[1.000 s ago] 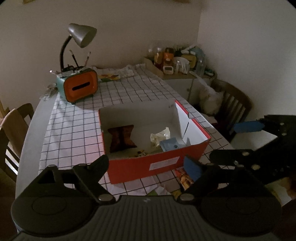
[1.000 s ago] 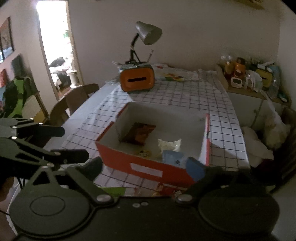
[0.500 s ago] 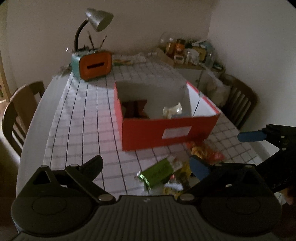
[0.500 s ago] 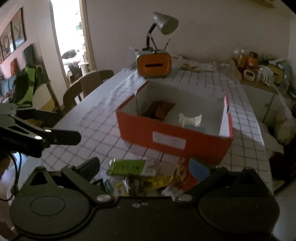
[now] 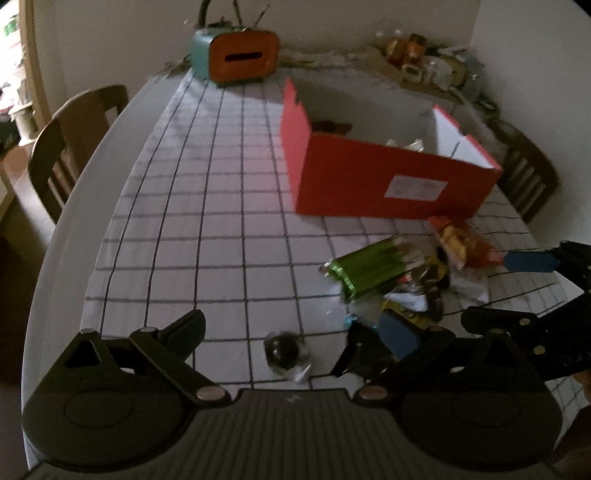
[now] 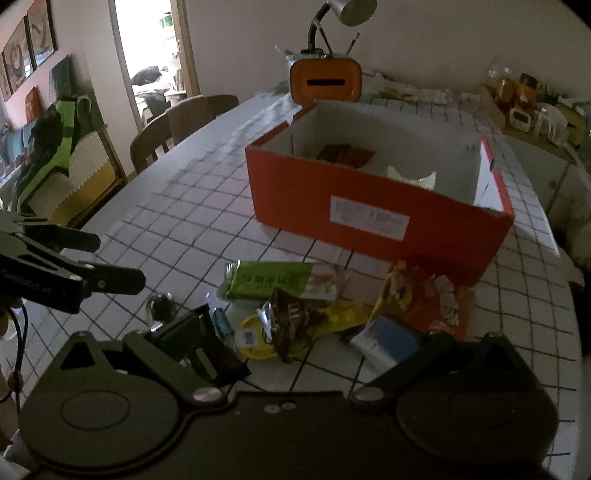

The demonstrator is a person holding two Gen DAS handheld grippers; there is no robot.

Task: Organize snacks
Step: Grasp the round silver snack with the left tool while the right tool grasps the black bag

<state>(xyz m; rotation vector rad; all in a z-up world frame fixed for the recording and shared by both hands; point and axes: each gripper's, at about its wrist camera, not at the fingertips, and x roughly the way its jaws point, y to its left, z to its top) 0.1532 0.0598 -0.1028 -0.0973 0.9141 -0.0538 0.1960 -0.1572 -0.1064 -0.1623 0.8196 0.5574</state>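
Note:
A red cardboard box point(image 5: 388, 184) point(image 6: 369, 218) stands open on the checked tablecloth, with a brown packet point(image 6: 347, 153) and a white packet point(image 6: 410, 177) inside. In front of it lies a heap of snacks: a green pack point(image 5: 369, 267) point(image 6: 273, 280), an orange-red bag point(image 5: 461, 243) point(image 6: 424, 295), a dark brown wrapper point(image 6: 291, 317) and a yellow packet point(image 6: 258, 336). A small dark wrapped candy point(image 5: 282, 350) point(image 6: 160, 304) lies apart to the left. My left gripper point(image 5: 291, 328) point(image 6: 110, 258) hangs open above that candy. My right gripper point(image 6: 295, 332) point(image 5: 517, 291) is open over the heap, holding nothing.
An orange and teal tissue box point(image 5: 242, 59) point(image 6: 325, 81) with a desk lamp point(image 6: 351, 11) stands at the table's far end. Wooden chairs point(image 5: 70, 140) point(image 6: 184, 122) flank the table. A low cabinet with jars point(image 6: 528, 103) is at the far right, and a doorway point(image 6: 155, 55) at the left.
Both grippers have sunk toward the table in front of the box. The snack heap and the dark candy have come into view, and the box's inside shows less.

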